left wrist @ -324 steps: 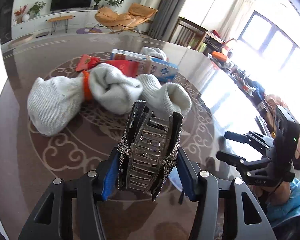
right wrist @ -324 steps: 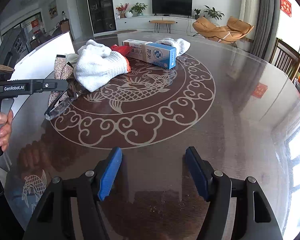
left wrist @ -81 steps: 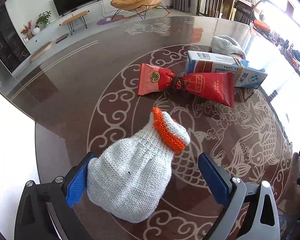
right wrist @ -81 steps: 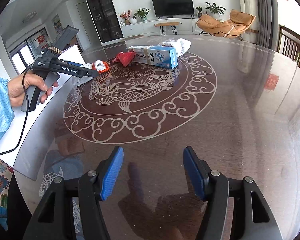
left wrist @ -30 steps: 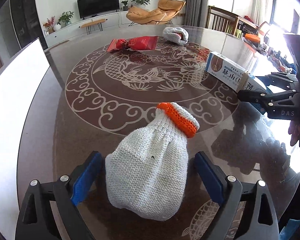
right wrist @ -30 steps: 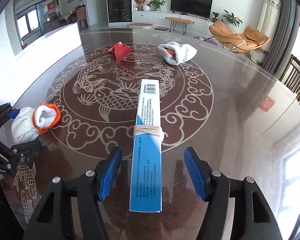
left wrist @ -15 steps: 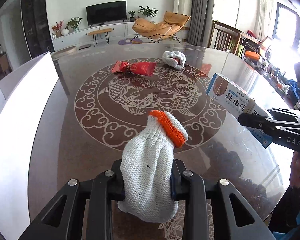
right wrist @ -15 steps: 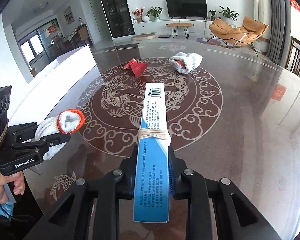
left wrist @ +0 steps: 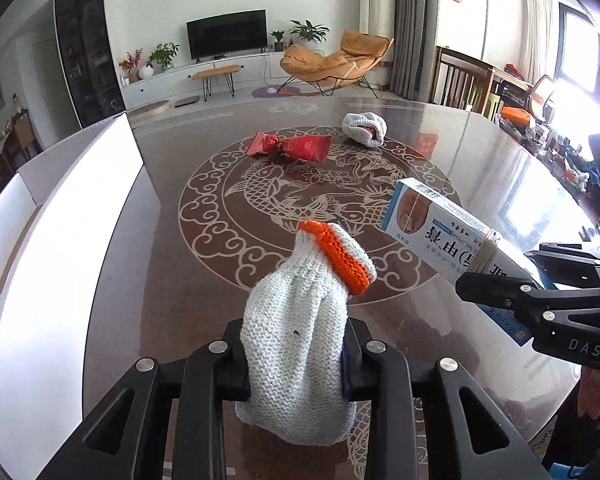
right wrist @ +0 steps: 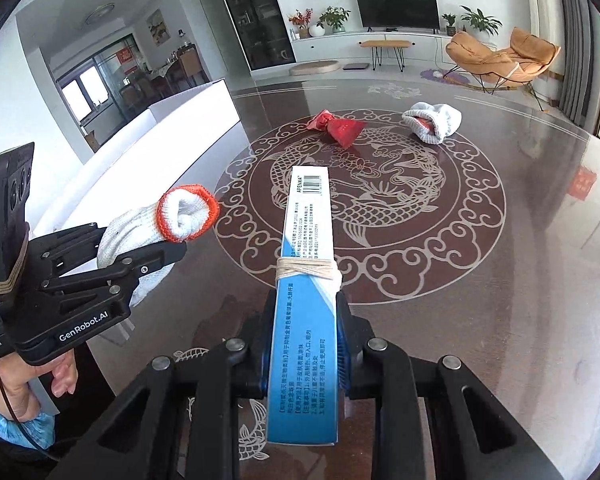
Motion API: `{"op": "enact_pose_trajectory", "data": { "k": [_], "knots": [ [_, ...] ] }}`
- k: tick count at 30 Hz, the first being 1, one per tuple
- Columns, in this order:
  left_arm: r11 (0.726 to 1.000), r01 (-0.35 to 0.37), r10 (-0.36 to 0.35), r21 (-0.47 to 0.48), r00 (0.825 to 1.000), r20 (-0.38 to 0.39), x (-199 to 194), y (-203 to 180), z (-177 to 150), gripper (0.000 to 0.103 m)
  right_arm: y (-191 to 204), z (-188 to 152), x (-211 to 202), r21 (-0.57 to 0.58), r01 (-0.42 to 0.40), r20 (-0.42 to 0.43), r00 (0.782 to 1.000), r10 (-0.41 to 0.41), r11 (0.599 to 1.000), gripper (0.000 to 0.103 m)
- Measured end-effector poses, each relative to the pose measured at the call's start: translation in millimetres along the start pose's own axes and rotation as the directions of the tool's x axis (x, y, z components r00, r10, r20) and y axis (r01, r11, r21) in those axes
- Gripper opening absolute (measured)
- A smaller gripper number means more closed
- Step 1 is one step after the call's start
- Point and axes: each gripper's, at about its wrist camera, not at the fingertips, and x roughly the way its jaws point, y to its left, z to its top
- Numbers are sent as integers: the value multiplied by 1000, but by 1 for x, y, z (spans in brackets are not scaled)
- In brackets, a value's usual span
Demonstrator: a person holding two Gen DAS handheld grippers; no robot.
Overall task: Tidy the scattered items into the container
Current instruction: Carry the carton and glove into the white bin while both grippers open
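My left gripper (left wrist: 296, 364) is shut on a rolled white knit glove with an orange cuff (left wrist: 300, 320) and holds it above the table; the glove also shows in the right wrist view (right wrist: 176, 220). My right gripper (right wrist: 304, 340) is shut on a long blue and white box (right wrist: 306, 308) bound with a rubber band; the box also shows in the left wrist view (left wrist: 452, 236). A red packet (left wrist: 296, 146) and a second rolled white glove (left wrist: 364, 128) lie on the far side of the table. The white container (left wrist: 60, 220) stands at the left.
The round dark table (left wrist: 220, 264) has a pale fish and cloud pattern under glass. A wooden chair (left wrist: 460, 80) stands at the far right edge. The person's hand (right wrist: 56, 376) grips the left tool at the lower left.
Both grippers have risen a little with their loads. The glove and the box are higher above the table and closer to each other than half a second ago.
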Motion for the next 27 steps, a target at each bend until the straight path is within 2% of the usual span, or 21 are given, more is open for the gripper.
{"op": "enact_pose_trajectory", "data": {
  "k": [5,8,10,13,15,17,19,22,24,27],
  "knots": [
    [986,121,-121,-111,993,6,-13,24,-2,30,23,0,14,-41,-27,-40,999,25,999,25],
    [978,140,-134,-156,990,50,-39,51,6,30,47,13,22,-81,-77,-47,996,73,994,25],
    [973,132,-117,-191,989,86,-61,79,12,30,71,29,26,-127,-108,-39,994,104,986,25],
    [968,73,-42,-241,991,129,-95,135,20,30,113,66,27,-208,-159,-2,987,162,965,25],
    [963,6,32,-269,990,135,-111,176,26,31,145,94,26,-261,-197,28,977,211,945,25],
    [954,-86,123,-288,986,111,-117,217,32,31,178,124,28,-307,-228,56,965,257,924,25],
    [935,-136,170,-326,982,79,-112,257,38,31,213,151,37,-362,-244,72,955,288,900,25],
    [906,-156,179,-392,984,21,-87,308,41,31,257,187,65,-390,-268,69,946,318,881,25],
    [889,-176,182,-423,983,-26,-65,332,42,31,277,204,92,-381,-276,60,945,321,883,25],
    [863,-204,175,-463,979,-106,-29,357,35,41,298,215,142,-356,-267,4,958,287,896,28]
  ]
}}
